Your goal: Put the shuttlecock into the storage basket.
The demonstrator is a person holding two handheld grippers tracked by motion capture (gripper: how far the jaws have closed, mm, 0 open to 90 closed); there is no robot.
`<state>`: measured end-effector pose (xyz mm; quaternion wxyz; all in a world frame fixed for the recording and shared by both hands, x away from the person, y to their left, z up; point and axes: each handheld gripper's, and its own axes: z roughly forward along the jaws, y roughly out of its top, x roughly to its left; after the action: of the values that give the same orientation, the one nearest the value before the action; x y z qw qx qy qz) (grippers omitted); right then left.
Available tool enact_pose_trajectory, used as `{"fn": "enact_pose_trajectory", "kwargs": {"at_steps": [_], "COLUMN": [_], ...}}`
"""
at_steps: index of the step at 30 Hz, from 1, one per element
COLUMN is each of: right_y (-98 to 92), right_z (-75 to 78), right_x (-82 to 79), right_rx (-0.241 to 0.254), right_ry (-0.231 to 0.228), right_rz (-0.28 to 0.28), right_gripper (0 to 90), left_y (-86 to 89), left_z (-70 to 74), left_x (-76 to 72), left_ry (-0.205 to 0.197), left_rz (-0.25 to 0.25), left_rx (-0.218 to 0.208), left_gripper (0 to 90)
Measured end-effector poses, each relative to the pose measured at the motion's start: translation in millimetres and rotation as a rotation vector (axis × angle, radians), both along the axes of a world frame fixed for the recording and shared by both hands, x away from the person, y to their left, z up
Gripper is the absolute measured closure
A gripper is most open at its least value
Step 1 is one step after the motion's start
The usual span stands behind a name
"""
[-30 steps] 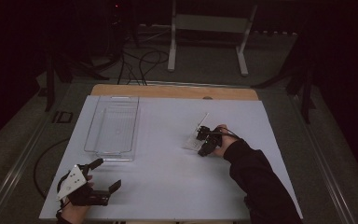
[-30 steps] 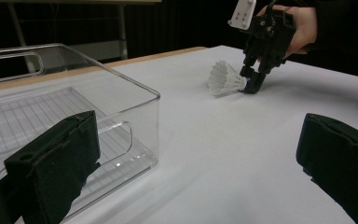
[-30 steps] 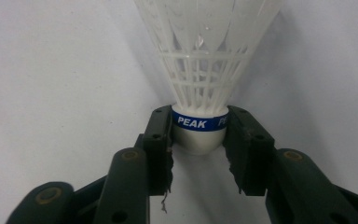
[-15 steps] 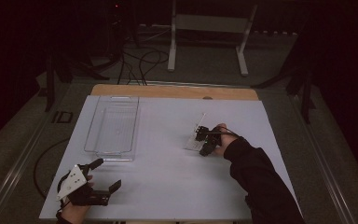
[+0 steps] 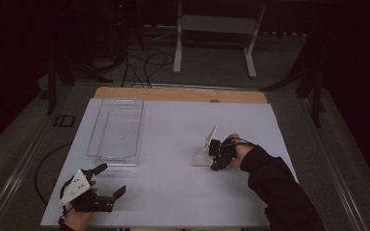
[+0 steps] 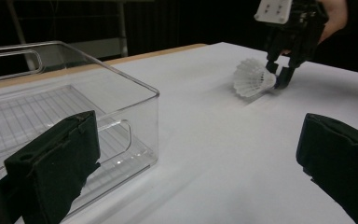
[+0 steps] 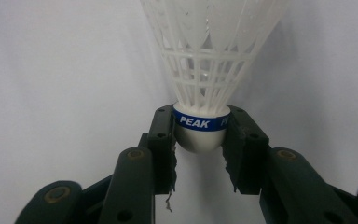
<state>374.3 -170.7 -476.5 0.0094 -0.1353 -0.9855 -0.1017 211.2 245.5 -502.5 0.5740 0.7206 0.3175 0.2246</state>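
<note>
Right gripper (image 7: 199,140) closed on shuttlecock (image 7: 209,60); left gripper (image 5: 107,180) unmoved, agape.

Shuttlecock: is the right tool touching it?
Touching. In the right gripper view, both pads press the shuttlecock at its cork, with no gap.

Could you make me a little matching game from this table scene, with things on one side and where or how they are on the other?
Things:
1. shuttlecock
2. clear plastic bin
3. left gripper
4. right gripper

States:
A. jaws wide apart, nothing between them
B. empty, on the white table's left half
C. clamped at its cork, blue band reading PEAK
D. jaws shut on the white cork

Pairs: 1-C, 2-B, 3-A, 4-D
</note>
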Motion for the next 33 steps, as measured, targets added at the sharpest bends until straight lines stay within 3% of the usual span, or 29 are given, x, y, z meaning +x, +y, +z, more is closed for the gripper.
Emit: {"fn": "enact_pose_trajectory", "kwargs": {"at_steps": [7,15,19,23,31,33], "right_y": [-6.5,-15.9,-20.3,-18.6,-10.8,-5.9], "right_z": [4.6,0.8,3.8,9.7,19.6,24.0], "right_x": [-9.5,-24.3,-30.5,-39.3,-49.7,-54.5], "right_rx": [0.03,0.02,0.046,0.052,0.074,0.079], "right_ry": [0.018,0.005,0.0,-0.017,-0.034,-0.044], "right_rz": [0.014,0.01,0.007,0.032,0.065,0.085], "right_gripper": [66.0,65.9,65.9,65.9,65.9,65.9], "left_y": [-1.0,-2.0,-5.1,-8.2,-12.7,-14.6], "left_z": [-0.1,-0.2,0.0,1.7,10.1,16.4], "left_x": [0.5,1.7,2.6,3.2,5.5,8.3], "left_ry": [0.006,0.013,0.02,0.043,0.046,0.053], "left_rz": [0.0,-0.001,-0.008,-0.03,-0.061,-0.081], "left_rx": [0.003,0.002,0.007,0.007,0.006,0.022], "left_gripper": [0.0,0.0,0.0,0.0,0.0,0.0]}}
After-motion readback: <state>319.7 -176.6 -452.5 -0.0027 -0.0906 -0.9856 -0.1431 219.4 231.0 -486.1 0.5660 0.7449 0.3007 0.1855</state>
